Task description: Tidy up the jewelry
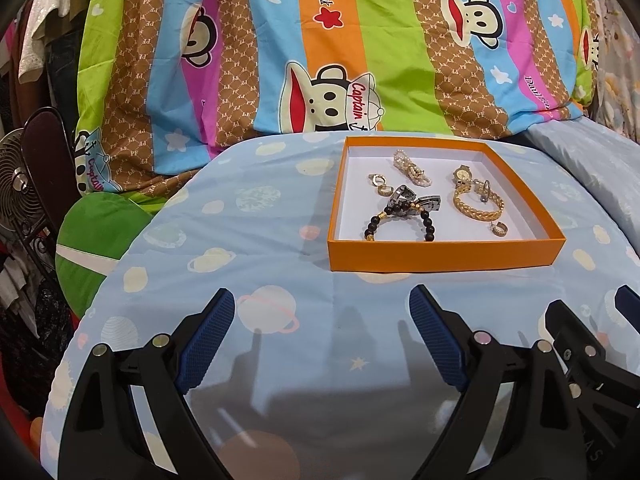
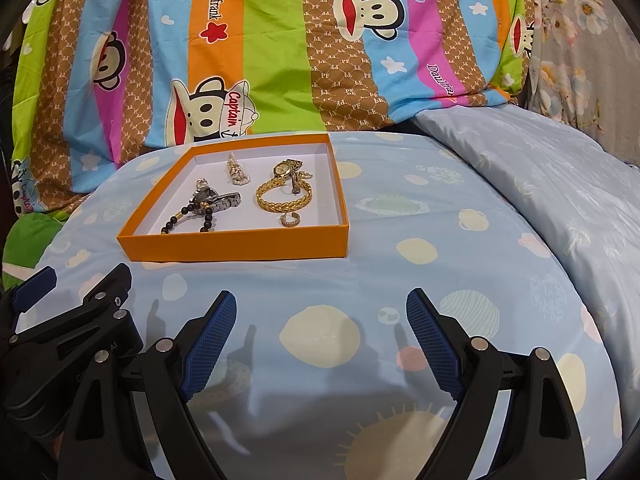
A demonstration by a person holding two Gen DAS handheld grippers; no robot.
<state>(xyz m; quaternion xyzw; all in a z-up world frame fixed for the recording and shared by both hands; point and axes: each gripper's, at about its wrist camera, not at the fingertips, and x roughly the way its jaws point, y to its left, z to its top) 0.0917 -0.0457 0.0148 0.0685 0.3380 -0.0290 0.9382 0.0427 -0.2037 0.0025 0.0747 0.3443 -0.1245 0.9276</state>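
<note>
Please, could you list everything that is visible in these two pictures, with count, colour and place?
box: one, orange, white inside, on the blue cloth
black bead bracelet: one, near left in box
silver watch: one, box middle
gold chain bracelet: one, right in box
gold watch: one, far right in box
pearl piece: one, white, far side
small gold rings: three, scattered in box
planet cloth: one, light blue, underneath
striped cartoon sheet: one, behind
left tongs: open, empty
right tongs: open, empty

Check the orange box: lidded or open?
Open. The orange box has no lid on it; its white floor and the jewelry, like the gold bracelet, show.
</note>
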